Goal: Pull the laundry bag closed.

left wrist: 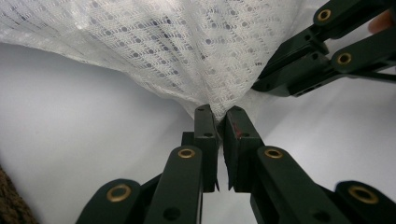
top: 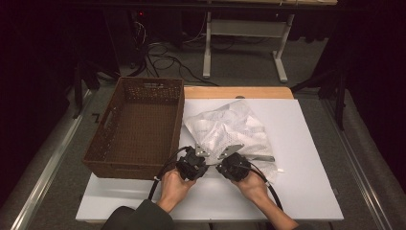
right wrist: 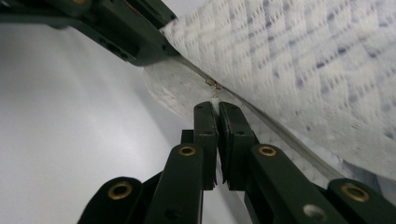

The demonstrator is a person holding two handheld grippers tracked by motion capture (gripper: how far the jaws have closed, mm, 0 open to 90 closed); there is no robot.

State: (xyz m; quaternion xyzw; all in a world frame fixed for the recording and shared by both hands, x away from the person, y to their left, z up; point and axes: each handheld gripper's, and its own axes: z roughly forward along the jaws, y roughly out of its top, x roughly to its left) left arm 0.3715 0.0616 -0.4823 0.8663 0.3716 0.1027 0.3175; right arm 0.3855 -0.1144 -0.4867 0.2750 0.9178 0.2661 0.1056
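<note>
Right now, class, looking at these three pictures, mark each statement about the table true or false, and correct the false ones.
1. The left gripper is shut on the white mesh bag. True.
2. The brown basket holds the bag. False: the basket is empty; the bag lies on the white board beside it.
3. The right gripper pinches the bag's edge by the zip pull. True.
4. The basket stands to the right of the bag in the high view. False: it stands to the left.

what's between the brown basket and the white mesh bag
Nothing: in the high view the woven basket and the mesh bag sit side by side with a narrow strip of bare white board between them.
</note>
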